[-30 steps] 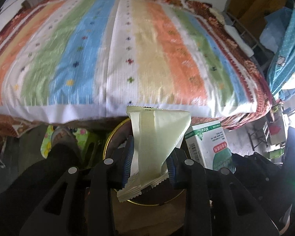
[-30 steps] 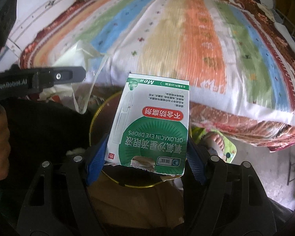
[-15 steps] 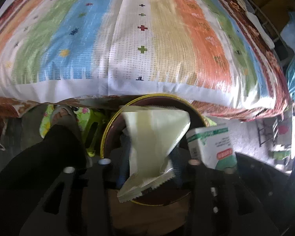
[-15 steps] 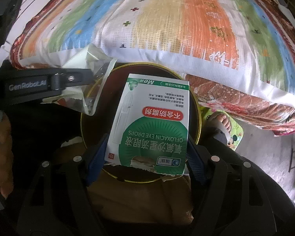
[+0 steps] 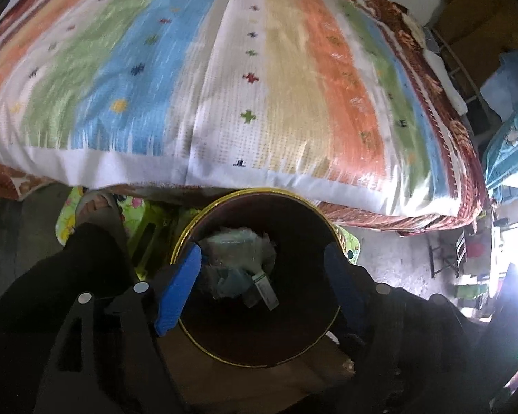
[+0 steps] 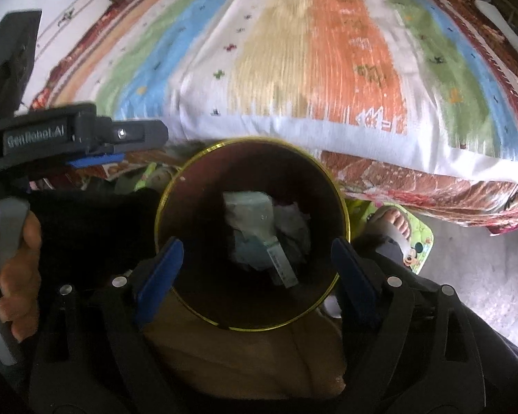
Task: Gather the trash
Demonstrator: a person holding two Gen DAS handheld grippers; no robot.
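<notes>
Both grippers hang straight above the round bin (image 5: 259, 355), and that position explains everything here: anything let go from this height falls inside its gold rim. The left gripper (image 5: 262, 283) has its blue pads spread wide with nothing between them, one at 9 o'clock of the bin's mouth and the other at 3 o'clock. The right gripper (image 6: 255, 269) is the same, spread and empty, its pads straddling the rim on either side.

The trash (image 6: 259, 231) lies at the bottom of the bin, a loose heap of pale crumpled wrappers with a small box (image 6: 281, 265) resting on top, tilted toward 5 o'clock. In the left view the same heap (image 5: 238, 262) sits a little toward 11 o'clock of the bin's centre.

The bin stands on the floor between the person's feet, hard against the edge of the bed with its striped blanket (image 5: 241, 79) at 12 o'clock, probably so that pieces can go from bed to bin in a short reach. I see nothing more to pick up on the visible blanket, so the job seems close to done.
</notes>
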